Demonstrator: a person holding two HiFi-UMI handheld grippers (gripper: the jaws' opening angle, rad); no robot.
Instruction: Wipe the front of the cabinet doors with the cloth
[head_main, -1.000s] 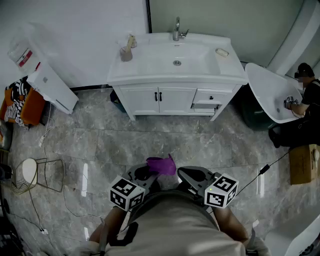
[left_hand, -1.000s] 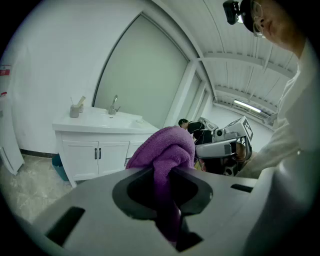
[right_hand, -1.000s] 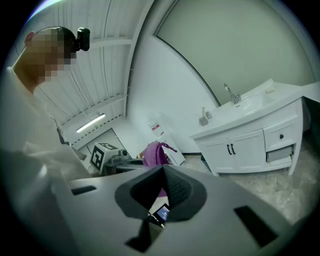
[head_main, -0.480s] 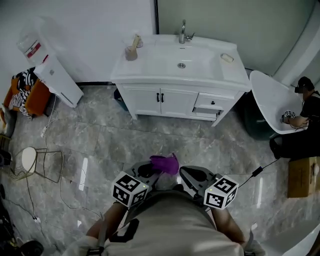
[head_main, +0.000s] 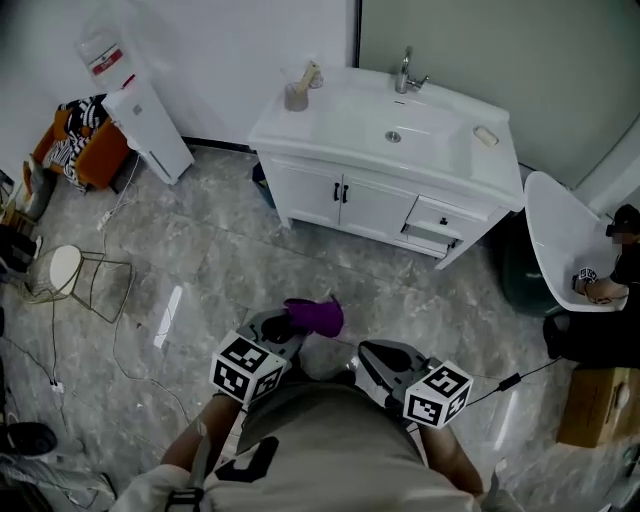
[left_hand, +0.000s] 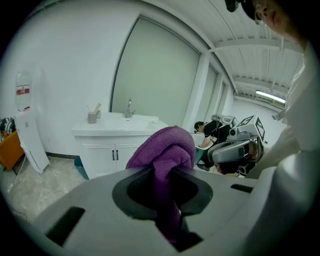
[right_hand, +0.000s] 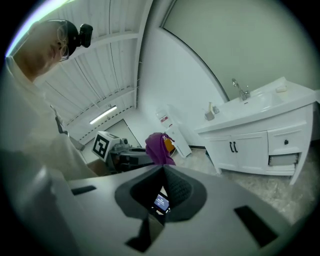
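The white vanity cabinet (head_main: 385, 165) stands across the marble floor, its two doors (head_main: 342, 199) closed with dark handles. A purple cloth (head_main: 313, 316) is clamped in my left gripper (head_main: 283, 322), held low near my body and well short of the cabinet. In the left gripper view the cloth (left_hand: 167, 150) bulges up out of the jaws of that gripper (left_hand: 168, 172), with the doors (left_hand: 115, 156) far behind. My right gripper (head_main: 380, 356) hangs beside it with nothing in it; in the right gripper view its tips (right_hand: 163, 172) meet.
A cup (head_main: 297, 95), faucet (head_main: 405, 70) and soap (head_main: 487, 136) sit on the countertop. A drawer (head_main: 436, 227) right of the doors stands slightly open. A white panel (head_main: 150, 125) leans at left, a wire stand (head_main: 75, 283) and cables lie on the floor, a person (head_main: 610, 300) sits by a white basin (head_main: 560, 235).
The view has swung so the cabinet now sits further right and angled. Both grippers stay close to my body; the left one still holds the cloth.
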